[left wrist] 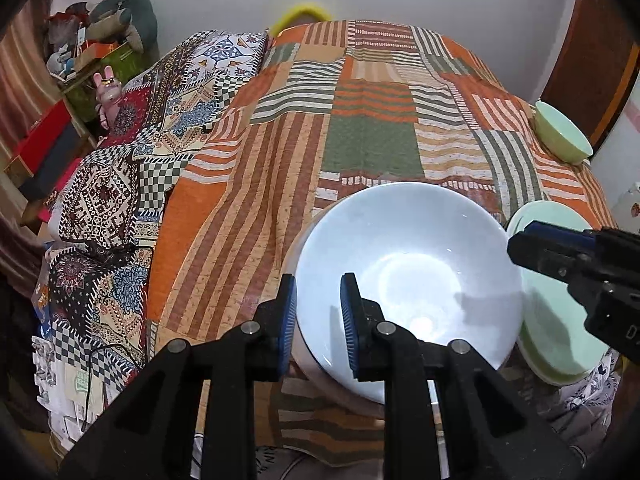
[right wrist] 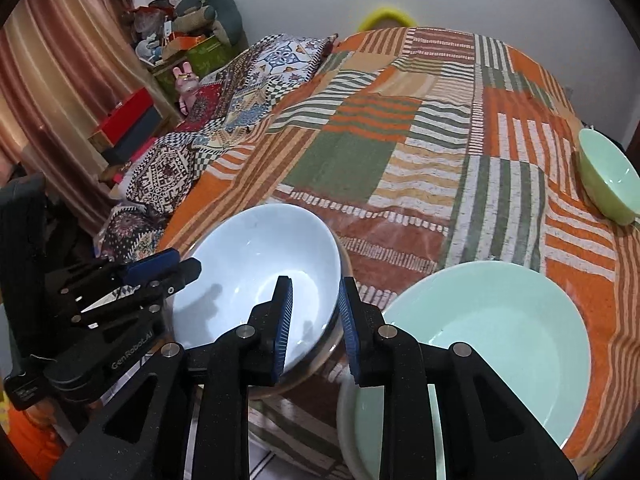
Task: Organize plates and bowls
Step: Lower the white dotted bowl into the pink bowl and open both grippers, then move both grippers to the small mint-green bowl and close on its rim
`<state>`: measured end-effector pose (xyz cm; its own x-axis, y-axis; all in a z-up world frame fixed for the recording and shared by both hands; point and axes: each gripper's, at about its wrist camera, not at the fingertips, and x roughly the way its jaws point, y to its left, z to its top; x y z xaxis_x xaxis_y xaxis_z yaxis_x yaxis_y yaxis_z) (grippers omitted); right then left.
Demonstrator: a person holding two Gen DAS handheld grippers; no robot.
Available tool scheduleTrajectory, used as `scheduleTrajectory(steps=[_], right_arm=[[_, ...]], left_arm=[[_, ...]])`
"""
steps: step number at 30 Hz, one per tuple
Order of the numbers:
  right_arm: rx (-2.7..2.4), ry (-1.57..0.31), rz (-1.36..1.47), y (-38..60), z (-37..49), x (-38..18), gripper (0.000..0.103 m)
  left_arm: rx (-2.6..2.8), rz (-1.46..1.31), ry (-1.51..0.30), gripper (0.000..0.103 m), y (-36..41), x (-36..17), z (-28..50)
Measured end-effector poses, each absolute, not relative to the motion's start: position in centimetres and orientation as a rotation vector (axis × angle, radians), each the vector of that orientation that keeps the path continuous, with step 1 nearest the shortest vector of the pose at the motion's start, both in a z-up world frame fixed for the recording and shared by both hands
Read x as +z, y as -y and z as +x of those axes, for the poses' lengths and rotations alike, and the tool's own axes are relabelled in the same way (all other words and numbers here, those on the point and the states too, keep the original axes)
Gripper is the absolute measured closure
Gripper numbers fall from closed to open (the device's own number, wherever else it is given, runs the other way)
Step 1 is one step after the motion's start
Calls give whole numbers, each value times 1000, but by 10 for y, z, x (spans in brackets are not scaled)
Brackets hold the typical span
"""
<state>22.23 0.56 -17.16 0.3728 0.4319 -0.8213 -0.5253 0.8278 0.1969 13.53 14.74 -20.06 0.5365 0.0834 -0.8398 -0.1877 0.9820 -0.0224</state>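
A white bowl sits on the striped patchwork quilt near the bed's front edge. My left gripper is shut on the bowl's left rim, one pad inside and one outside. In the right wrist view my right gripper is shut on the right rim of the white bowl in the same way. To the right of the bowl lies a mint-green plate on top of a paler plate. A small green bowl stands further back at the right edge of the bed.
A dark patterned blanket and a pillow cover the left side of the bed. Beyond them stand boxes and soft toys against a curtain. A wooden door is at the back right. The quilt's middle lies flat.
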Motion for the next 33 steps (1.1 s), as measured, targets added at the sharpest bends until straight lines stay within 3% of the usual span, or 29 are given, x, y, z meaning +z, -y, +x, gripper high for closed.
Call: scheduleTrajectory(steps=[8, 10, 15, 26, 28, 30, 33], right_arm=[[610, -1031, -58, 7, 223, -167, 81], [606, -1017, -47, 13, 224, -161, 81], [582, -970, -11, 37, 227, -143, 76], [442, -831, 85, 127, 243, -96, 73], [401, -805, 97, 148, 247, -88, 72], [362, -783, 109, 165, 252, -82, 59], [304, -750, 120, 188, 257, -76, 56]], left_arm=[[144, -120, -967, 80, -139, -183, 135], [125, -120, -947, 77, -134, -172, 136], [91, -116, -864, 54, -116, -141, 139], [-24, -81, -716, 41, -53, -82, 170], [-45, -84, -699, 39, -40, -75, 181], [-56, -80, -690, 37, -32, -71, 189], [-81, -74, -683, 32, -15, -65, 205]])
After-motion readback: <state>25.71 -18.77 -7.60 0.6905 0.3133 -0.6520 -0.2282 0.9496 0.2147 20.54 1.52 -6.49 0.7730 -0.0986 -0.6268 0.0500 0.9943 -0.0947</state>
